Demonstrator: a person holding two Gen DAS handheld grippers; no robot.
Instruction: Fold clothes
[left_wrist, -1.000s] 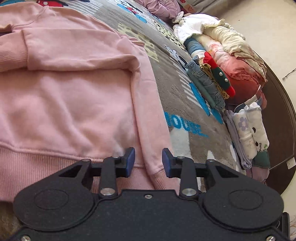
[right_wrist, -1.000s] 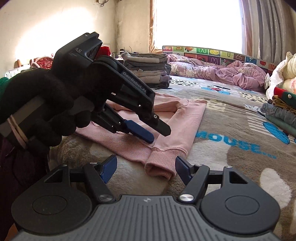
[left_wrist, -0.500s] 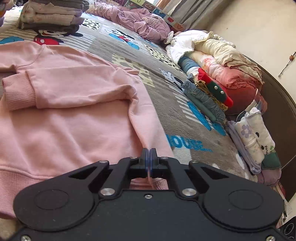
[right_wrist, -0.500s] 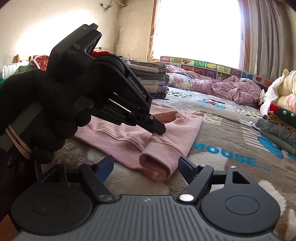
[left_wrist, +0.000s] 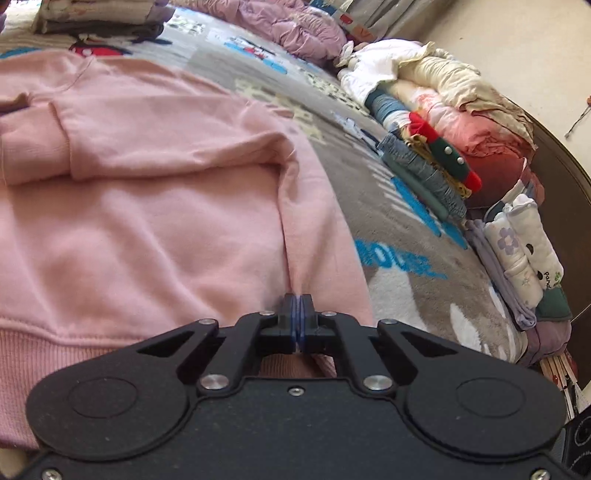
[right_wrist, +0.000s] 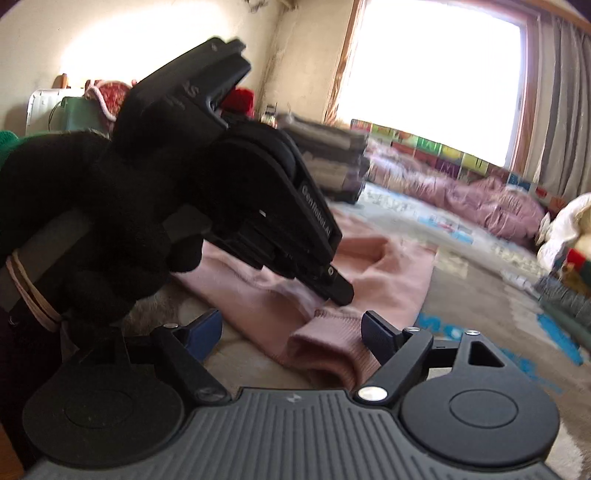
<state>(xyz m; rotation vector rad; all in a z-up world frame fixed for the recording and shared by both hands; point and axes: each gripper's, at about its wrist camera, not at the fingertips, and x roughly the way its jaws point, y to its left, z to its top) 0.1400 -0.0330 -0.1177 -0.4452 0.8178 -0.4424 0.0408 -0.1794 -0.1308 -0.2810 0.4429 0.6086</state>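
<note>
A pink sweatshirt (left_wrist: 155, 229) lies flat on the bed, one sleeve folded across its chest. My left gripper (left_wrist: 297, 317) is shut, its blue pads pinching the fabric of the near sleeve just above the cuff. In the right wrist view that gripper (right_wrist: 340, 291) reaches in from the left, held by a black-gloved hand (right_wrist: 92, 206), its tip down on the sweatshirt (right_wrist: 391, 269). My right gripper (right_wrist: 291, 336) has its jaws wide and still opening; the ribbed pink cuff (right_wrist: 332, 354) lies between the fingers, and the pads do not press on it.
The bed has a grey cartoon-print blanket (left_wrist: 391, 236). Piles of folded and loose clothes (left_wrist: 443, 147) line its right side. A folded stack (right_wrist: 325, 162) stands at the back, with a crumpled purple quilt (right_wrist: 480, 206) below the window.
My left gripper closed on the sleeve and has stayed shut. My right gripper opened wider and moved forward, so the cuff now sits between its fingers.
</note>
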